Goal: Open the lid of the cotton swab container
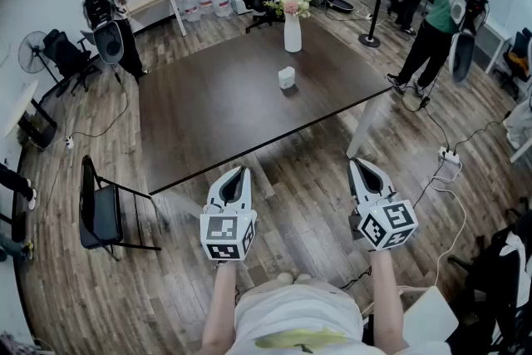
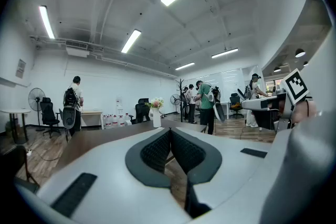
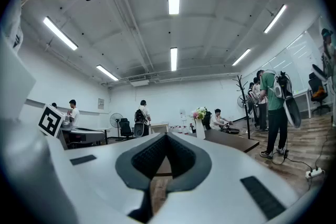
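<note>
A small white cotton swab container (image 1: 286, 77) stands on the dark table (image 1: 216, 112), toward its far side, with its lid down. My left gripper (image 1: 242, 171) hangs just off the table's near edge, shut with nothing between its jaws. My right gripper (image 1: 358, 163) is held level over the wooden floor to the right of the table, also shut and empty. In the left gripper view the left gripper (image 2: 169, 131) has its dark pads pressed together. The right gripper (image 3: 166, 136) in its own view has them closed too. The container is hidden in both gripper views.
A white vase with flowers (image 1: 292, 22) stands at the table's far edge. A black chair (image 1: 104, 212) sits at the near left. Several people (image 1: 432, 17) stand around the room. A power strip and cables (image 1: 447, 159) lie on the floor at right.
</note>
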`<state>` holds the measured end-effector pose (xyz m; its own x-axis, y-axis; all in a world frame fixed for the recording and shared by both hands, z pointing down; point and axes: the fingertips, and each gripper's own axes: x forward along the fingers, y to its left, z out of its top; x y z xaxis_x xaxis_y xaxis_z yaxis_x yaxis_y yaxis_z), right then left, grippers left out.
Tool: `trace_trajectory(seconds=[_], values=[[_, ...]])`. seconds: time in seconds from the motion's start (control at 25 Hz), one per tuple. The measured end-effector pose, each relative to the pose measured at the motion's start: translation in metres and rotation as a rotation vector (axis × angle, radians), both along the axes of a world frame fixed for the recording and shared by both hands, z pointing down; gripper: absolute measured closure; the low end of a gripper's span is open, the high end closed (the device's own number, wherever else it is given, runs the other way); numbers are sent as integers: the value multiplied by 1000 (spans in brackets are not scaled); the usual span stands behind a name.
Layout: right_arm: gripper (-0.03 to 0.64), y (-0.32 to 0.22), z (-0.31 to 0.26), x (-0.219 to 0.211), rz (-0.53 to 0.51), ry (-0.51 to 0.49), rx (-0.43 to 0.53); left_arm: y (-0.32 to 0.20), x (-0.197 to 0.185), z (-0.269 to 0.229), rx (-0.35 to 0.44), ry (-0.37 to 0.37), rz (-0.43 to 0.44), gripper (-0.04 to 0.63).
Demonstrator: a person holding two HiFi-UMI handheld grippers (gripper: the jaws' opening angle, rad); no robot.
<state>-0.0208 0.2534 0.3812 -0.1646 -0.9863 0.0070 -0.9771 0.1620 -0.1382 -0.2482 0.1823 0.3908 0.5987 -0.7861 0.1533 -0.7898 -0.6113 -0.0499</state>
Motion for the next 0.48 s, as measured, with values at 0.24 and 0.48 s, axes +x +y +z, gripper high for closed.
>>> trace_trajectory(seconds=[0.24,0.48], values=[[595,-2,-3,6,-3,-8,-2,0,8,-2,-7,-3,5,571],[595,-2,2,8,-8,-27,-7,3,13,2,-15,-2,11,571]])
